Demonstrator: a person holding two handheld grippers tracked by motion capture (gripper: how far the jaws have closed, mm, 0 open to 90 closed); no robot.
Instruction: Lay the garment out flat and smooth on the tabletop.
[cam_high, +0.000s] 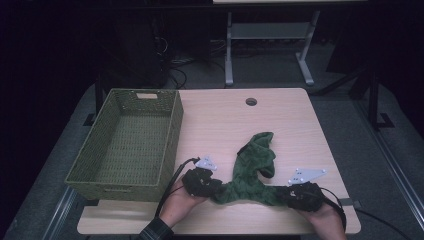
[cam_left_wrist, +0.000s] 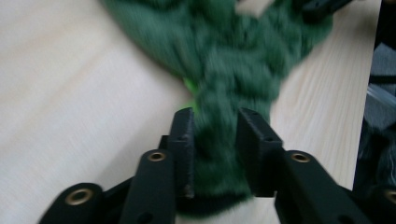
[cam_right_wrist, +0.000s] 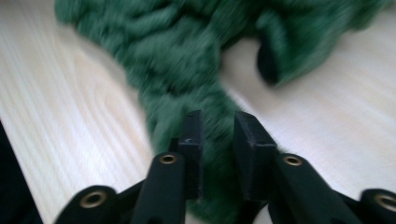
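Two black grippers pinch a nubby green knit garment (cam_high: 252, 172).

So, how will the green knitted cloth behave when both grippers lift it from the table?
The green knitted cloth will probably be floppy: it lies crumpled, with folds. Its middle would likely sag between the left gripper and the right gripper, which have it between their jaws at opposite ends. The thick knit seems unlikely to slip, and it cannot roll.

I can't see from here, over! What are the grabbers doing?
Left gripper shut on green knit cloth. Right gripper shut on its other end. Green basket left of them, apart, not blocking.
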